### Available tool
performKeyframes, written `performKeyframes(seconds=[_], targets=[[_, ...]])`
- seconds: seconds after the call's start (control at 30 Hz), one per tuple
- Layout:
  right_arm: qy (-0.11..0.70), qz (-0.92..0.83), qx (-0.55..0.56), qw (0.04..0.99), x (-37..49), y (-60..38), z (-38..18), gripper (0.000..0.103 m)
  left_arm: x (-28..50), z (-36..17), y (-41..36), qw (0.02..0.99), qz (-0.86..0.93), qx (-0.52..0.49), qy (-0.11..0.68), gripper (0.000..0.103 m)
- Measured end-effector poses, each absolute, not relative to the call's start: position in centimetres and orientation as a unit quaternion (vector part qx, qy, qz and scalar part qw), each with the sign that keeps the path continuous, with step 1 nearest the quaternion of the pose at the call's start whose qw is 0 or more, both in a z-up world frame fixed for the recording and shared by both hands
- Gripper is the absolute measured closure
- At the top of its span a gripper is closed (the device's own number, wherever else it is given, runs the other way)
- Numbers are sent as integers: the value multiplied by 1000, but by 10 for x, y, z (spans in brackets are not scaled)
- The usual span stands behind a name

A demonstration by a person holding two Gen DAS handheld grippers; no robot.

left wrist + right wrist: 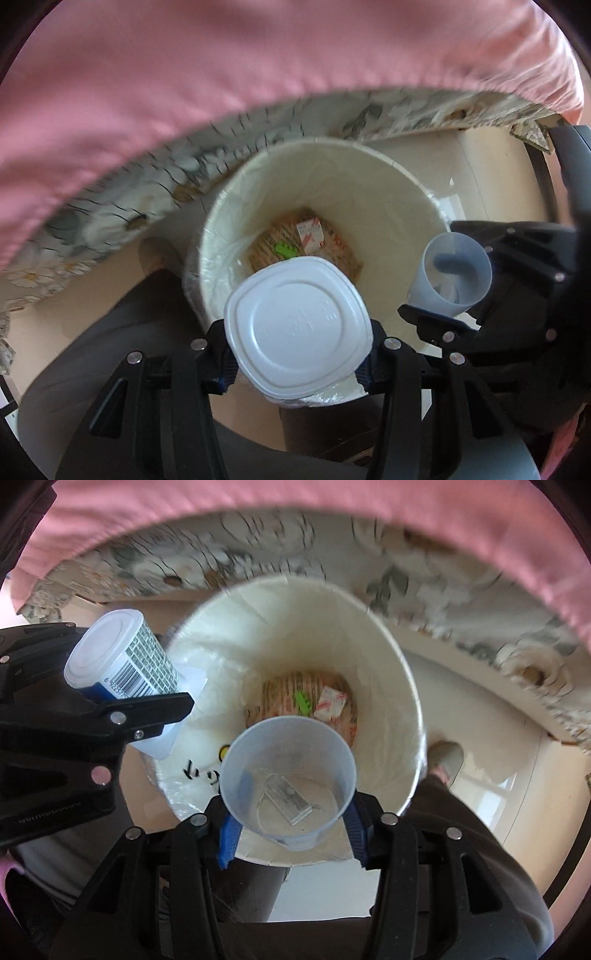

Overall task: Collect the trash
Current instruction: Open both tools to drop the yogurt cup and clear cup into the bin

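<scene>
White tub (297, 325) clamped base-out in my left claw (299, 354), clear cup (290, 781) pinched in my right claw (290, 830), both hanging over the bin (388, 672) mouth, so that letting go should drop them onto the wrappers (306, 698) at the bottom.

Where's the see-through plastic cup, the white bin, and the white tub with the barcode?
see-through plastic cup (291, 775), right wrist view, inner wall
white bin (332, 177), left wrist view, inner wall
white tub with barcode (107, 653), right wrist view, base
</scene>
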State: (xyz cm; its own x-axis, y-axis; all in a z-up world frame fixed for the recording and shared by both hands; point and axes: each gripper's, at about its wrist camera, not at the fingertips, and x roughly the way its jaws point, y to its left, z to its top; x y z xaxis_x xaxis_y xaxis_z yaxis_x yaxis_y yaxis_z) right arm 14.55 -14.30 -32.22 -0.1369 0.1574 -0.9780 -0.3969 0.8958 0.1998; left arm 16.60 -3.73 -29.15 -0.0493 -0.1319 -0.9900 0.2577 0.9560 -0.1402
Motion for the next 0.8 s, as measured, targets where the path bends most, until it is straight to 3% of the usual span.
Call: performKeyframes(seconds=[0.3,0.67,0.8], targets=[[773,186,-75,602,151,-138,-380,54,176,-344,-41,654,-125,26,746,52],[780,171,-92,594,155,-136,-401,53,183,-380,-42,626,-118,11,771,51],[777,170,-101,598,155,-135,-403,40,186,-382,-39,626,-111,1,771,42]])
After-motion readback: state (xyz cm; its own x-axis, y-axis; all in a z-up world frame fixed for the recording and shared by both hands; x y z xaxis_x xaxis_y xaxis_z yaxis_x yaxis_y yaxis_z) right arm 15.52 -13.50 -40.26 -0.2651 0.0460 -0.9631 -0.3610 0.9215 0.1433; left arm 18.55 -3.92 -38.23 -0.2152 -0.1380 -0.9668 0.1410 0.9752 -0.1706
